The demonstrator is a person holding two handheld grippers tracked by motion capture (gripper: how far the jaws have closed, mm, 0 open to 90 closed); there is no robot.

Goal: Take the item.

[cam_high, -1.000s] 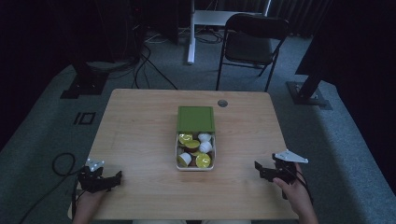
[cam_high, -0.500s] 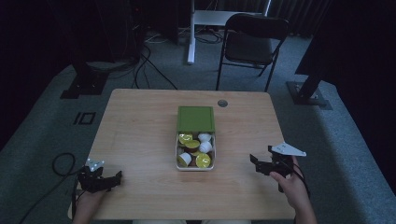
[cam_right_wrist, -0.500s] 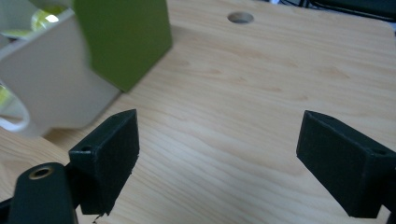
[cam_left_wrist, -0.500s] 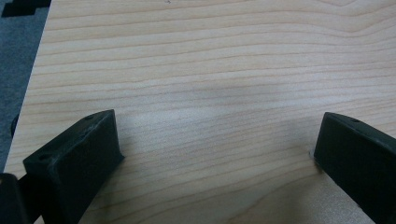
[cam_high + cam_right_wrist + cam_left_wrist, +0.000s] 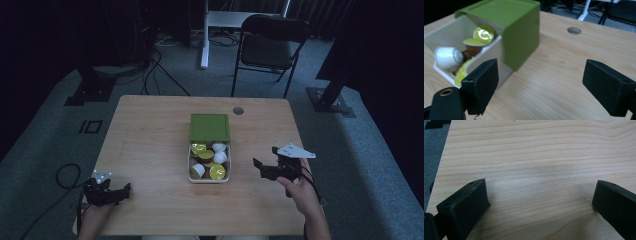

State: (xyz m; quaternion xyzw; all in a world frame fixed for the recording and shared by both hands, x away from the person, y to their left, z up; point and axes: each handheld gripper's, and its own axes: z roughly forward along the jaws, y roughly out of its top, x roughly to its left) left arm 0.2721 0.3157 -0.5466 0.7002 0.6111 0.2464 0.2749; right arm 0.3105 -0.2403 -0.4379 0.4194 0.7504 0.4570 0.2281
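A white box [image 5: 190, 161] holding several coffee capsules [image 5: 216, 172] sits mid-table, its green lid [image 5: 210, 127] slid back to cover the far half. In the right gripper view the box [image 5: 489, 53] and green lid [image 5: 506, 15] stand close ahead on the left, with a white capsule [image 5: 448, 58] and yellow-topped capsules [image 5: 482, 34] inside. My right gripper [image 5: 265, 169] is open, held just right of the box, empty. At the table's front left corner my left gripper [image 5: 121, 192] is open low over bare wood [image 5: 536, 170], nothing between its jaws.
The wooden table [image 5: 150, 130] has a round cable hole [image 5: 238, 110] at its back right. A black chair [image 5: 270, 45] and a white desk leg [image 5: 204, 35] stand behind the table. Cables [image 5: 160, 70] lie on the grey floor.
My right gripper has moved left toward the box. The left gripper has stayed at the front left corner.
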